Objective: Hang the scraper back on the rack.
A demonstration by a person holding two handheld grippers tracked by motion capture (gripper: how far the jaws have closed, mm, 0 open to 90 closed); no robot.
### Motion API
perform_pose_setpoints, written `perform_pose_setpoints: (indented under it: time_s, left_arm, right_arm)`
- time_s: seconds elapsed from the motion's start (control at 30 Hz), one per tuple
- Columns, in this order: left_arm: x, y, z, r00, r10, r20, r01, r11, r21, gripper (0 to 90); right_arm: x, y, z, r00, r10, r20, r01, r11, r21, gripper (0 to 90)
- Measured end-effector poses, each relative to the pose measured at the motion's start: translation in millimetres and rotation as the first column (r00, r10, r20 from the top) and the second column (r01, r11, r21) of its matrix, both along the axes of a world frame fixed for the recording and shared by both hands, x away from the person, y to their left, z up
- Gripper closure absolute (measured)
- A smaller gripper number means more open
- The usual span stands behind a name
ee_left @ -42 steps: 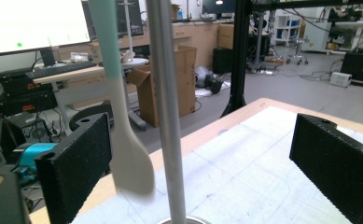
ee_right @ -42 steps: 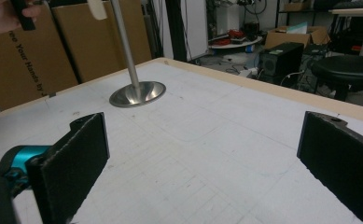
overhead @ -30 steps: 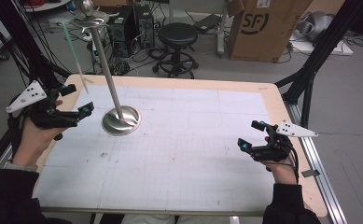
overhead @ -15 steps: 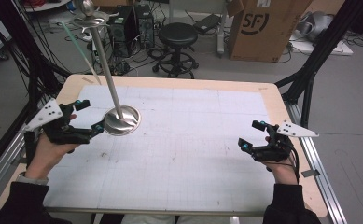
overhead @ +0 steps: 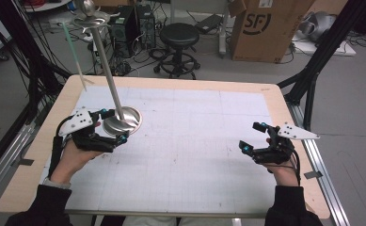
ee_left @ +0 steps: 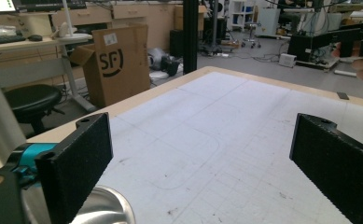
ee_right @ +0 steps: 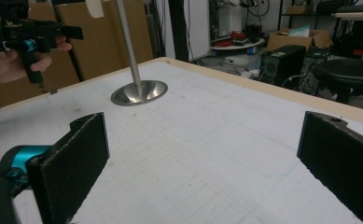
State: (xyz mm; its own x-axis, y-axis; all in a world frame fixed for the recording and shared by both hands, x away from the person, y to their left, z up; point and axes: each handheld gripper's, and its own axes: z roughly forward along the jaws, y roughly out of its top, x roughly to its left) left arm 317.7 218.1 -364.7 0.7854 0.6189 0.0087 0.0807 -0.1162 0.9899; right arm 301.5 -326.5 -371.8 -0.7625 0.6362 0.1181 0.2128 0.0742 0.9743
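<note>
Where the high view looks down on the pale wooden-edged desk (overhead: 180,84), the tall polished steel stand with its round dished base and thin upright pole (overhead: 122,120) sits at the left, toward the far side. The left tool (overhead: 112,127) is right at the base's near rim, jaws spread apart with nothing between them; whether it touches the metal I cannot tell. The right tool (overhead: 251,136) waits well apart over the right of the desk, also spread and empty.

In the left gripper view, a curve of the shiny base (ee_left: 100,207) shows low beside the left jaw, and the pole rises at the picture's left edge; both jaws stand wide.

In the right gripper view, the stand (ee_right: 139,93) is seen whole at its foot, with the left tool (ee_right: 30,35) held off beside it and this tool's own jaws gaping on bare desk.

The stand looks rigid, smooth and slippery, probably bottom-heavy yet ready to tip given its height. The pole, low near the base, seems the surest hold; the sloped rim would likely slide out of the pads.
</note>
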Motion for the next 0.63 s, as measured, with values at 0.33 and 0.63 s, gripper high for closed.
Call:
perform_pose_setpoints:
  time_s: [0.33,0.63]
  left_arm:
    - [-2.0,1.4,-14.7,0.9994,0.021,-0.026,-0.022,0.9993,-0.032,6.4]
    - [-2.1,5.5,-18.0,0.9985,0.042,-0.035,-0.043,0.9983,-0.039,6.4]
  right_arm:
    - [0.9,3.2,-6.1,0.9999,0.006,-0.015,-0.006,1.0,-0.006,0.9]
    - [0.6,1.6,-9.4,0.9998,0.003,-0.019,-0.003,1.0,-0.007,0.9]
